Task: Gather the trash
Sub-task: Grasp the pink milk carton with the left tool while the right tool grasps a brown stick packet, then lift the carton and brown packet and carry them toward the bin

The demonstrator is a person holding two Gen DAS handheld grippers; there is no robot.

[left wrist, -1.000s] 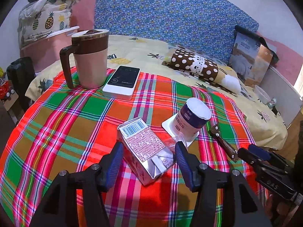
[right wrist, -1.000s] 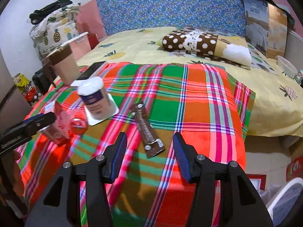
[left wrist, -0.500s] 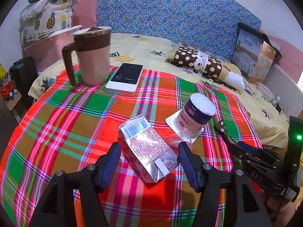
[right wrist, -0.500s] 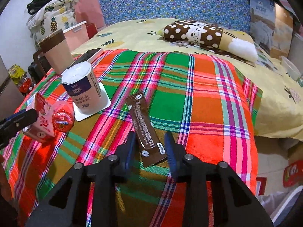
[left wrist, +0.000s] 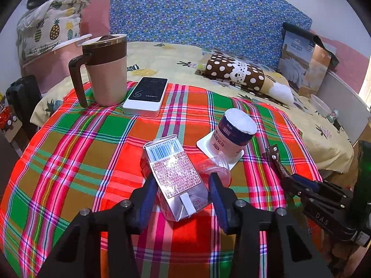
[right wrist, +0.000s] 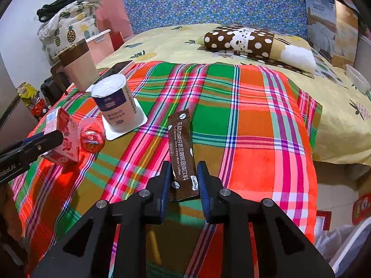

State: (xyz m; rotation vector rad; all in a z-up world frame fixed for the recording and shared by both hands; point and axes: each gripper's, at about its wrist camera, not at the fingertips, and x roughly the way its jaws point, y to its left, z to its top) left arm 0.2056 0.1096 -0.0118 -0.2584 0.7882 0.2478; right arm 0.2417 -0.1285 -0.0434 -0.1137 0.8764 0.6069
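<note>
Since a second ago both our grippers have narrowed around their targets.

From the left wrist, we see our left gripper (left wrist: 182, 195) closing, its blue pads on either side of the red and silver drink carton (left wrist: 172, 177) lying on its side on the plaid-clothed bench (left wrist: 76, 162); the left pad touches the carton, but we cannot tell whether the right one does. A crumpled clear plastic cup (left wrist: 214, 165) lies just beside the carton, and the white upturned yogurt cup with a dark blue label (left wrist: 233, 133) stands behind it. A tan and brown lidded mug (left wrist: 104, 69) and a white power bank with a black face (left wrist: 147, 96) sit at the far edge.

From the right wrist, our right gripper (right wrist: 184, 184) is closing, narrow, with the near end of the flat brown coffee sachet (right wrist: 182, 154) between its pads, flat on the cloth.
</note>
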